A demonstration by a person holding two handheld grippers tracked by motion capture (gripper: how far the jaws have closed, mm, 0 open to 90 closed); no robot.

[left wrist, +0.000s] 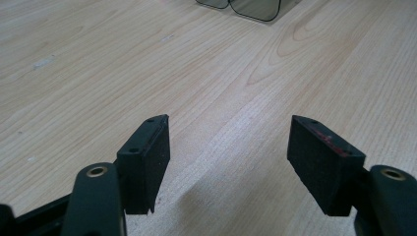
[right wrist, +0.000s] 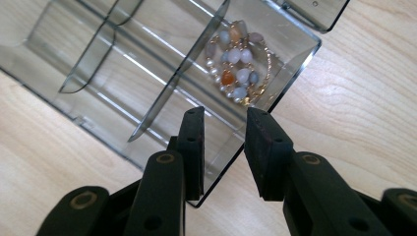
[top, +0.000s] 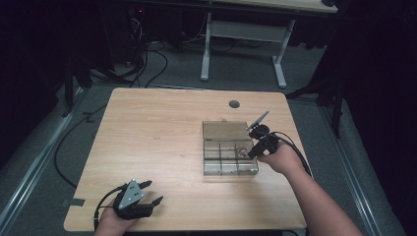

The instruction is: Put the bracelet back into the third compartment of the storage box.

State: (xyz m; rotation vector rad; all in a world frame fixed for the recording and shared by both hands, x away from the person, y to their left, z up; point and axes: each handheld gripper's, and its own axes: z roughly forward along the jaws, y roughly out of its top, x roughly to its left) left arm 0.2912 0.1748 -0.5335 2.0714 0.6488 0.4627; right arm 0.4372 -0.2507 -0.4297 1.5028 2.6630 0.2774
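A clear plastic organiser box point(top: 230, 158) with several compartments lies right of the table's middle, its lid point(top: 224, 129) folded open toward the back. In a corner compartment sits a beaded bracelet point(right wrist: 236, 64) of pale, orange and pearl beads. My right gripper point(right wrist: 223, 118) hovers just above that compartment, its jaws a little apart with nothing between them; from above, the right gripper point(top: 253, 151) is at the box's right edge. Near the table's front left corner, my left gripper point(top: 149, 192) rests low over bare wood, and up close the left gripper point(left wrist: 228, 147) stands wide open and empty.
The wooden table point(top: 162, 132) has a round cable hole point(top: 234, 103) near its back edge. A corner of the box point(left wrist: 246, 7) shows far ahead of the left gripper. Another desk frame point(top: 243, 34) and floor cables point(top: 147, 64) stand behind the table.
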